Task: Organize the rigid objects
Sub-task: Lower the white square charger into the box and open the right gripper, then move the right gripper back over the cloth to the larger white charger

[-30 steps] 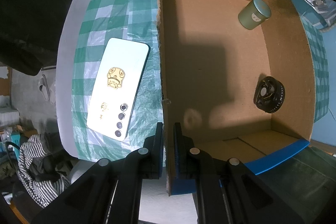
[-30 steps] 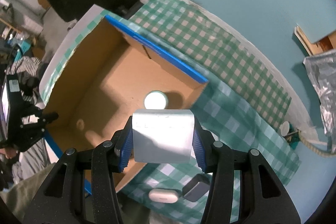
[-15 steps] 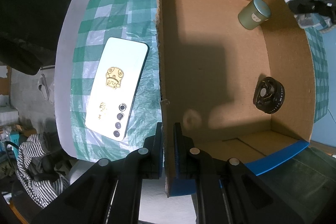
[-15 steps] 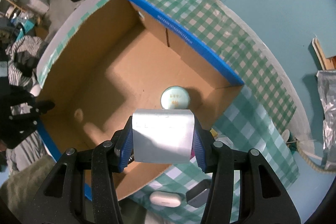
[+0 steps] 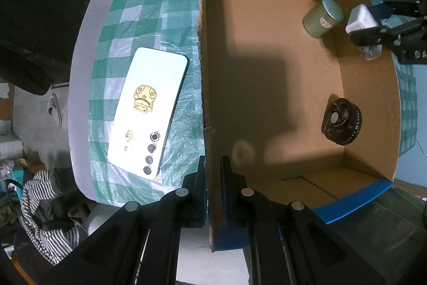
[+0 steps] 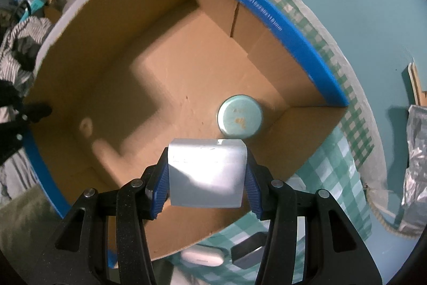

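My left gripper [image 5: 213, 172] is shut on the left wall of the open cardboard box [image 5: 205, 71], one finger outside and one inside. My right gripper [image 6: 206, 175] is shut on a white block-shaped charger [image 6: 206, 172] and hangs over the box [image 6: 120, 26] by its right wall. That charger [image 5: 360, 20] and gripper also show at the right edge of the left wrist view. On the box floor stand a green round tin [image 5: 323, 18], whose lid [image 6: 239, 116] lies just beyond the charger, and a black round part [image 5: 343, 120].
A white phone [image 5: 148, 111] lies face down on the green checked cloth [image 5: 149, 18] left of the box. Outside the box's near corner lie a white earbud case [image 6: 202, 257] and a dark grey case [image 6: 248, 249]. Crumpled foil [image 6: 416, 164] sits at the right.
The right gripper has come down and in over the box with the charger; the box looks larger and the tin nearer. The left gripper has kept its hold on the wall.
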A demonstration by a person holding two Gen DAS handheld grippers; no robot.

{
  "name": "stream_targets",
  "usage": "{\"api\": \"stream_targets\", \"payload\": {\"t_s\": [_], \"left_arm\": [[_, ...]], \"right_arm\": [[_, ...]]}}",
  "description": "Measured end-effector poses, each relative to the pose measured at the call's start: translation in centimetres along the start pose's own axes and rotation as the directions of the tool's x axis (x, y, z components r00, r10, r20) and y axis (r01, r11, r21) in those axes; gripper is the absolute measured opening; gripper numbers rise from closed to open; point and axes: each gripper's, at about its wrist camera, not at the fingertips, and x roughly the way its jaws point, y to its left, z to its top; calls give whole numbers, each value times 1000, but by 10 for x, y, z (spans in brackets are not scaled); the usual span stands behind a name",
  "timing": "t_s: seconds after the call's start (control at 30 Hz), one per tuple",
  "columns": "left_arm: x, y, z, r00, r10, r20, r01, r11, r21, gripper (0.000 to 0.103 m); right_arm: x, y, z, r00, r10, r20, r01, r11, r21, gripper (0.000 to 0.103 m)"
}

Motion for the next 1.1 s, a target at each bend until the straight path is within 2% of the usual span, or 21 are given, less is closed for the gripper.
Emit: {"api": "stream_targets", "payload": {"t_s": [0.27, 0.53, 0.63, 0.7, 1.1], "left_arm": [[0, 0, 1, 1000, 4, 0, -4, 1000, 2, 9], [0, 0, 0, 1000, 5, -1, -5, 1000, 3, 9], [0, 0, -1, 1000, 5, 0, -5, 1000, 3, 9], [0, 0, -1, 1000, 6, 2, -6, 1000, 3, 9], [-2, -2, -2, 1000, 7, 3, -7, 1000, 13, 9]], "right_arm": [[15, 2, -4, 1000, -9, -29, 8, 1000, -14, 50], [13, 1, -5, 1000, -26, -13, 26, 1000, -13, 50], [7, -2, -6, 1000, -19, 0, 19, 1000, 6, 56], [1, -5, -7, 1000, -12, 14, 12, 1000, 26, 64], [-41, -21, -16, 995, 10, 97, -23, 990, 136, 66]]}}
